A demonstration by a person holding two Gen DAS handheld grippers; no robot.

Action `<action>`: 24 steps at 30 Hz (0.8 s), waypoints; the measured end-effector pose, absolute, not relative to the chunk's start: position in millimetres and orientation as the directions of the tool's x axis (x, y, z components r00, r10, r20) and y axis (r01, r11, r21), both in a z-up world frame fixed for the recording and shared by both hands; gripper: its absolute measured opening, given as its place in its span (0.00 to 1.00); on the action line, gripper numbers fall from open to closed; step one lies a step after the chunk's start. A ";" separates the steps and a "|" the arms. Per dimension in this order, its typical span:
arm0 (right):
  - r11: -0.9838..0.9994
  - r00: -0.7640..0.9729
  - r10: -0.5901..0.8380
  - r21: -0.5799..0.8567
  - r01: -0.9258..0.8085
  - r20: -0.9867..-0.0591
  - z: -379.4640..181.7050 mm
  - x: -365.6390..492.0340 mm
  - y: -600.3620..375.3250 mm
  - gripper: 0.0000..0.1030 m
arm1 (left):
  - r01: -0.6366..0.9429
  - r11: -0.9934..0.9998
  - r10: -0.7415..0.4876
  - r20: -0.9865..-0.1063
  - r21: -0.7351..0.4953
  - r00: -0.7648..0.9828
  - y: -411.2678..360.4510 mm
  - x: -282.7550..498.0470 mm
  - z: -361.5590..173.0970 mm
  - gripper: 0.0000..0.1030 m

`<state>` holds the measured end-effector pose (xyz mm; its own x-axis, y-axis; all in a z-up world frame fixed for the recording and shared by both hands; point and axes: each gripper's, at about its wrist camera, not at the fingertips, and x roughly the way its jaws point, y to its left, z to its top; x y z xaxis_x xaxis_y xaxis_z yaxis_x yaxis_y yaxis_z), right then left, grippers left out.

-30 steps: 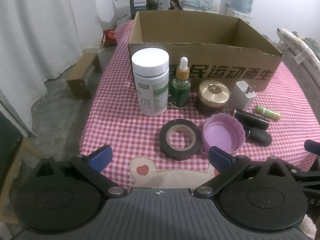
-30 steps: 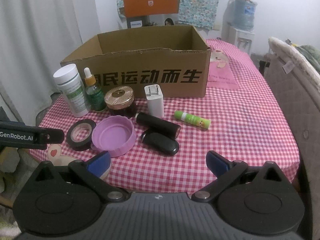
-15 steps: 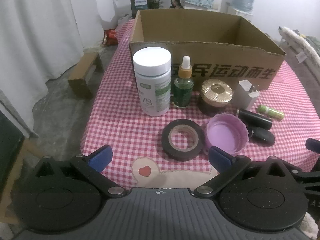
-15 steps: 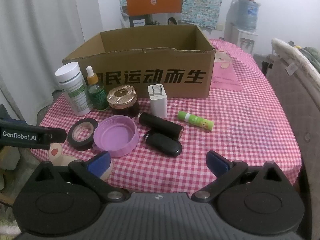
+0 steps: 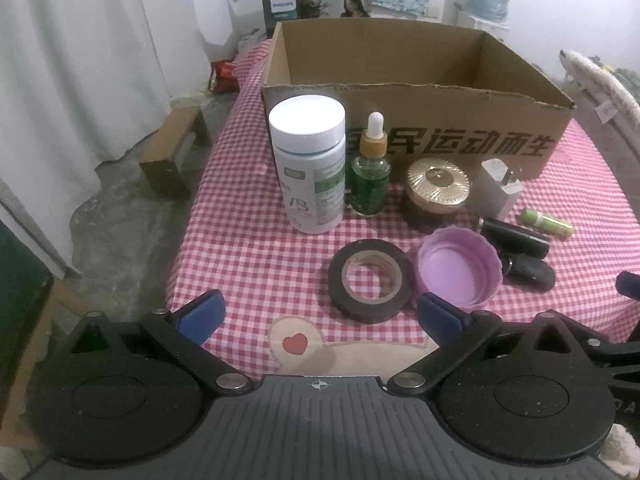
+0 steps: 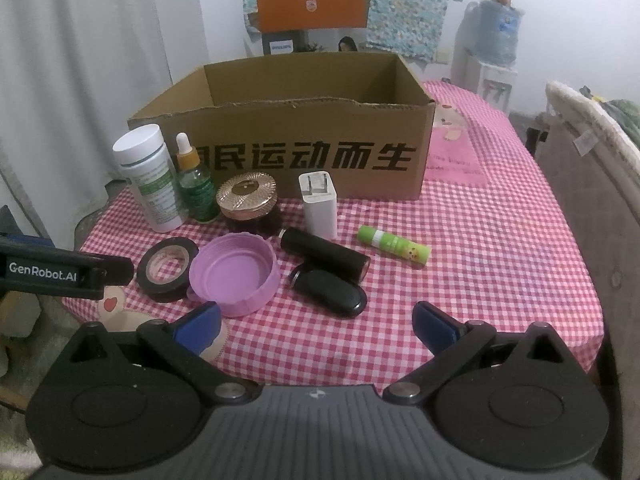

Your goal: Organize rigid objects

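Left tool (image 5: 320,314): spread wide, empty, low over the counter's near edge.
Right tool (image 6: 316,326): spread wide, empty.
Cardboard box (image 6: 304,152): open-topped, at the back of the checked counter (image 6: 500,248).
White bottle (image 5: 308,164), dropper bottle (image 5: 370,168), gold-lidded jar (image 5: 438,188), charger (image 6: 319,204): upright in a row before the box.
Tape roll (image 5: 370,276): flat, touching the purple lid (image 5: 458,270).
Black tube (image 6: 324,254), black case (image 6: 328,292), green stick (image 6: 394,246): lying right of the lid.

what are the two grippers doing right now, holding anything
Left gripper: open, holding nothing, above the table's near edge.
Right gripper: open, holding nothing, short of the purple lid.
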<state>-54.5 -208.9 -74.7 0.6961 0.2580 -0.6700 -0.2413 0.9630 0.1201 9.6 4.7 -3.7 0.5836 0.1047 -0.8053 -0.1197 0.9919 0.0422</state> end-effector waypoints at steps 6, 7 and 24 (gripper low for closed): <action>0.961 0.698 0.260 0.110 -0.253 -0.667 -73.8 -53.7 -206.8 1.00 | -0.122 0.991 0.114 -0.804 0.052 0.583 3.3 11.0 -3.2 1.00; 0.961 0.698 0.261 0.108 -0.255 -0.667 -74.0 -53.4 -206.4 1.00 | -0.123 0.991 0.115 -0.805 0.053 0.583 3.2 11.5 -3.3 1.00; 0.952 0.723 0.304 0.161 -0.262 -0.621 -70.2 -50.4 -235.2 1.00 | 0.036 0.999 -0.054 -0.736 -0.041 0.675 -7.9 17.2 9.2 1.00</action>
<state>-50.4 -235.2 -70.2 0.7226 0.3041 -0.6208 -0.2618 0.9515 0.1613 17.2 -7.9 9.2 0.6752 -0.0542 -0.7357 0.0358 0.9985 -0.0407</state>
